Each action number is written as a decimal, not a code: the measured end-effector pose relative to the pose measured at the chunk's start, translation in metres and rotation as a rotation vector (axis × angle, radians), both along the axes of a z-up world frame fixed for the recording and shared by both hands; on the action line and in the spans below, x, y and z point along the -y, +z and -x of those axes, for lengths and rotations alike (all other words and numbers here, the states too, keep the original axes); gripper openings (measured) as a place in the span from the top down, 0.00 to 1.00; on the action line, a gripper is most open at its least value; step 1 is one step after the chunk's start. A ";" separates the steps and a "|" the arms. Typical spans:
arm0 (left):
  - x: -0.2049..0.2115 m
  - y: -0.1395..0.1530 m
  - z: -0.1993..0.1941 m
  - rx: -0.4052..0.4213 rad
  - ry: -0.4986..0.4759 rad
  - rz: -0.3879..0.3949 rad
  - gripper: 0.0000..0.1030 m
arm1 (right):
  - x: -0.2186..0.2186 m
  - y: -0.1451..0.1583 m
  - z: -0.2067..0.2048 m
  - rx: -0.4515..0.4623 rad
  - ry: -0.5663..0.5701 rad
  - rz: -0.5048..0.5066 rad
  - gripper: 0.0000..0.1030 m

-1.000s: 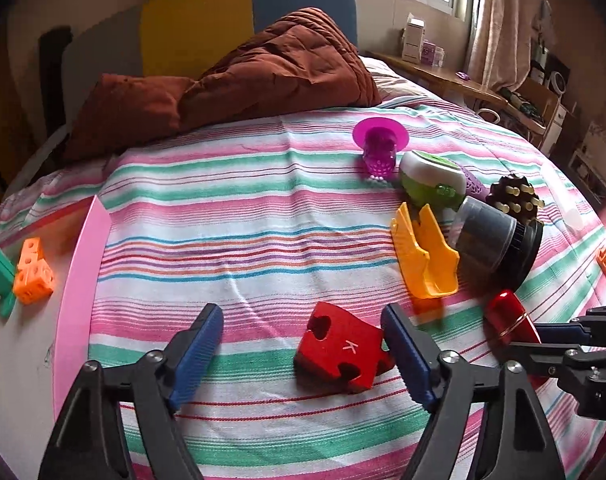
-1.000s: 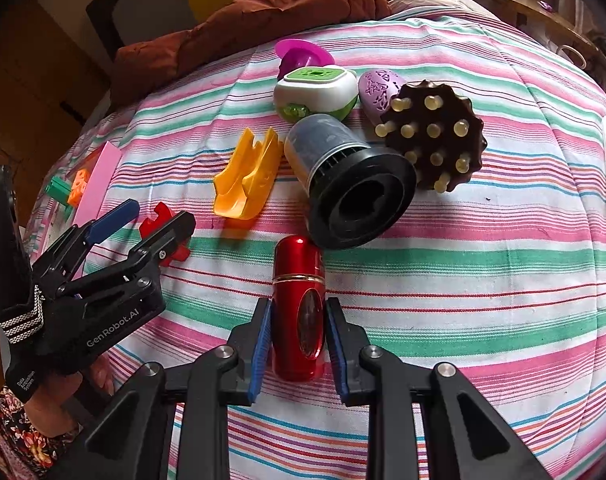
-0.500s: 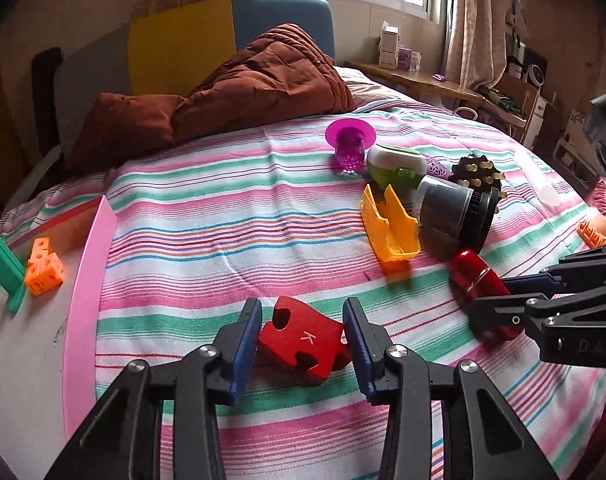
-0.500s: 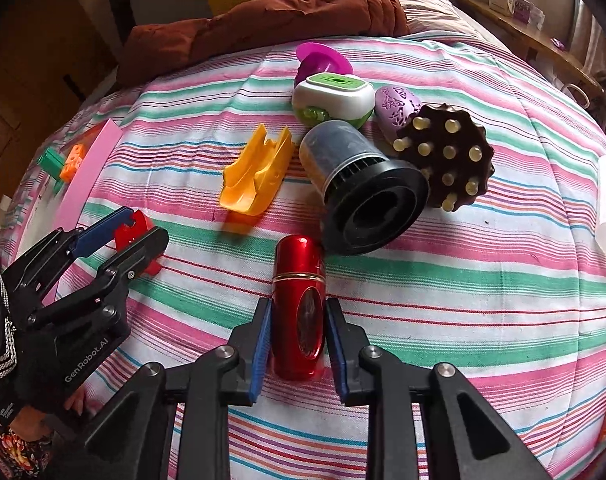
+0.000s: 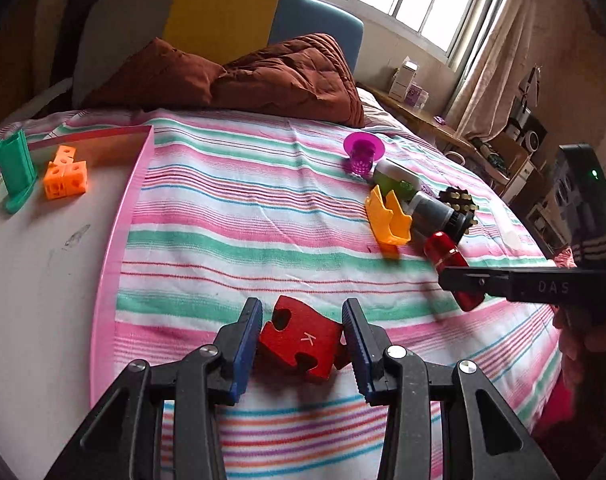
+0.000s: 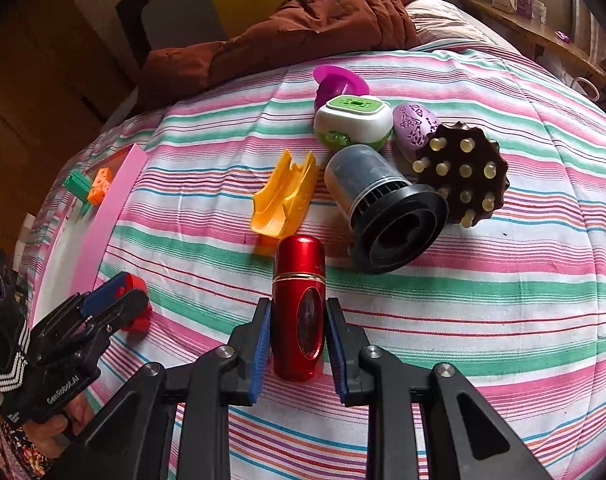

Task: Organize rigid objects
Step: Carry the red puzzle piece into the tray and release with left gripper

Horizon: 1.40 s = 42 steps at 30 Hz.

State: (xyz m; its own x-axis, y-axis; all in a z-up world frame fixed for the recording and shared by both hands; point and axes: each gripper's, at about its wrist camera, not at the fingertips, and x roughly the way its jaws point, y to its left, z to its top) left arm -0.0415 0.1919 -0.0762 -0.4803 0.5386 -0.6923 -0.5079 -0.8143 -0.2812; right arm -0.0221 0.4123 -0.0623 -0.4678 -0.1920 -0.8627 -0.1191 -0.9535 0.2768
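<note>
Left hand-held gripper [image 5: 301, 340]: blue pads clamped on both sides of a red puzzle piece [image 5: 303, 338] marked with a white "K", held just above the striped bedspread [image 5: 243, 216]; its jaws have just been closing onto the piece. Right hand-held gripper [image 6: 298, 338]: pads pressed against the lower body of a red metallic cylinder [image 6: 299, 304], which lies on the bed pointing away from the camera. Left wrist view only: pink-rimmed white tray [image 5: 121, 216] at the bed's left edge, holding a green upright piece [image 5: 14, 168] and an orange cube cluster [image 5: 65, 178]; window, curtain and cluttered shelf at far right; "DAS" readable on the other gripper's arm. Right wrist view only: full cluster ahead, namely yellow scoop-shaped piece [image 6: 285, 196], grey-and-black cylinder [image 6: 387, 212], brown studded massager [image 6: 461, 172], green-and-white case [image 6: 351, 122], purple egg [image 6: 413, 128], magenta cup [image 6: 337, 84]; "GenRobot.AI" readable on the left gripper's body. Open room: wide bare stripe between tray rim and cluster; the bed's right side largely bare. Brown quilt [image 5: 287, 76] at the head.
</note>
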 end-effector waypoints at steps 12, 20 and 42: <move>0.039 0.041 -0.008 -0.069 0.059 -0.041 0.59 | 0.008 0.011 -0.004 -0.066 0.029 0.012 0.75; 0.108 0.052 0.039 -0.038 0.295 -0.029 0.59 | 0.013 0.007 -0.003 -0.057 0.034 0.016 0.75; 0.179 0.015 0.143 0.070 0.518 0.065 0.38 | 0.026 0.026 -0.006 -0.218 0.066 -0.054 0.75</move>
